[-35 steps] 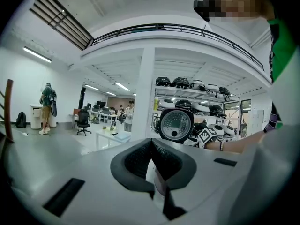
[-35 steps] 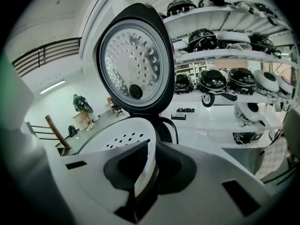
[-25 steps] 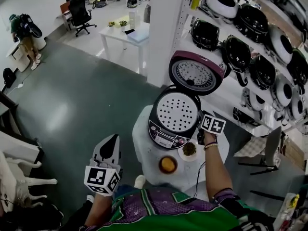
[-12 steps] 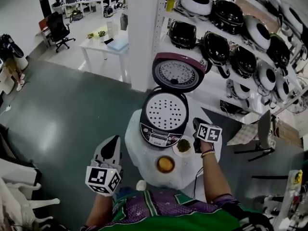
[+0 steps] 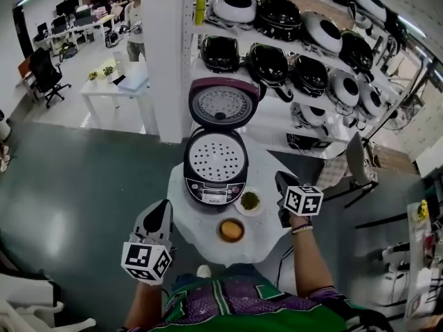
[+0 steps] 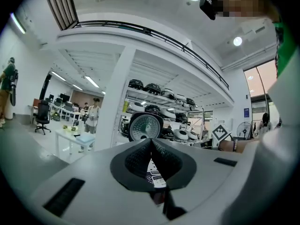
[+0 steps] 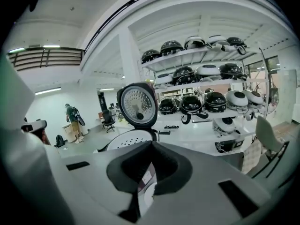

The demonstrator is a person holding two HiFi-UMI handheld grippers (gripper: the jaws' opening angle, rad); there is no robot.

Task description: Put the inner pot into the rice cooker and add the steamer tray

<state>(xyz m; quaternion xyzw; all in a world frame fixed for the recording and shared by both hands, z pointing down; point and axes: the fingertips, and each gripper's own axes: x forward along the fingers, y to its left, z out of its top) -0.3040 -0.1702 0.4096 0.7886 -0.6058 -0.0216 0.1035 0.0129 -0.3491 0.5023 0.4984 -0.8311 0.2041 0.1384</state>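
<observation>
Steamer tray (image 5: 216, 156) apparently seated in rice cooker (image 5: 212, 189). My right gripper (image 5: 282, 180) nearer, just right of cooker; left gripper (image 5: 163, 208) front-left. Both pressed together, empty.

Inner pot perhaps under steamer tray (image 5: 217, 156)

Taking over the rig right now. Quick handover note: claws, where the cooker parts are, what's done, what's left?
Left claw: shut, empty, off the table's near-left edge.
Right claw: shut, empty, at the table's right side, beside the dish of greens.
Rice cooker: open on the round white table, lid up.
Steamer tray: seated in the cooker's mouth.
Inner pot: not visible, presumably under the tray.
Done: tray is in.
Left: likely nothing. The lid is open, so confirm the pot sits beneath the tray.
</observation>
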